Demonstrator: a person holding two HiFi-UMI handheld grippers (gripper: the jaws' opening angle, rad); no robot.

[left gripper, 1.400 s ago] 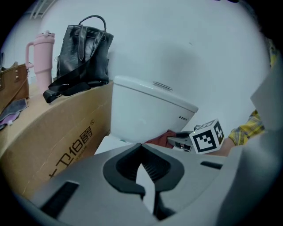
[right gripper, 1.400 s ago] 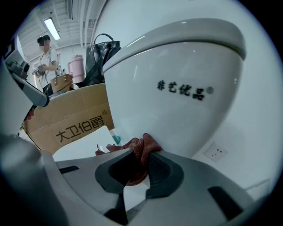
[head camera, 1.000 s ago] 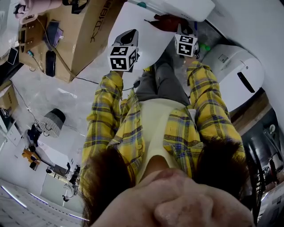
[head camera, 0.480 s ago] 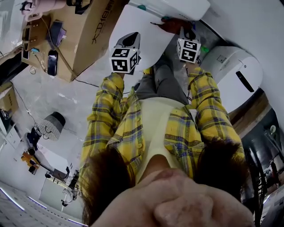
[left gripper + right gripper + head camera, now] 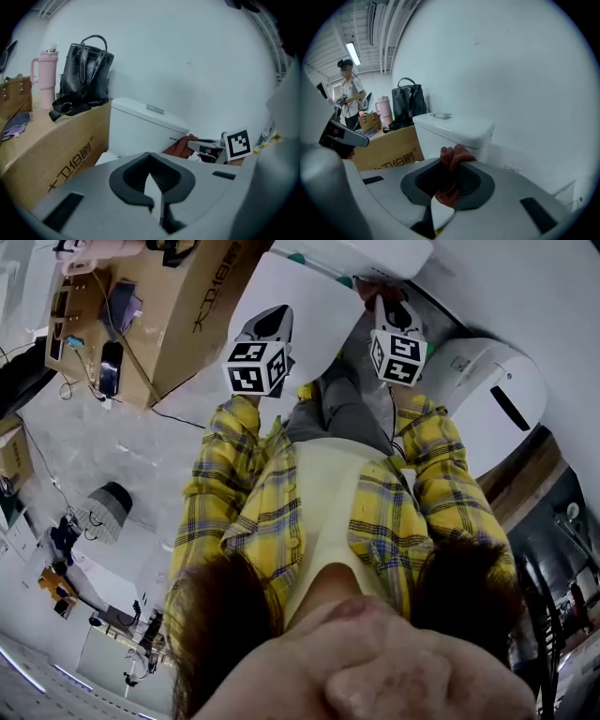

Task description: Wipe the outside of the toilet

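The white toilet stands against the wall, its tank (image 5: 140, 127) (image 5: 457, 127) ahead in both gripper views and its closed lid (image 5: 300, 296) under the grippers in the head view. A dark red cloth (image 5: 452, 161) (image 5: 180, 146) is bunched between the jaws of my right gripper (image 5: 451, 159) (image 5: 382, 298), which is shut on it just beside the tank's front right corner. My left gripper (image 5: 150, 159) (image 5: 270, 319) hovers over the lid with its jaws shut and nothing between them. The toilet bowl's sides are hidden.
A big cardboard box (image 5: 51, 154) (image 5: 178, 306) stands left of the toilet, carrying a black bag (image 5: 86, 70), a pink tumbler (image 5: 46, 77) and small items. A rounded white appliance (image 5: 492, 395) sits to the right. A person (image 5: 347, 91) stands far behind.
The right gripper with the cloth has moved up toward the tank. The left gripper drifted slightly left and stays shut.
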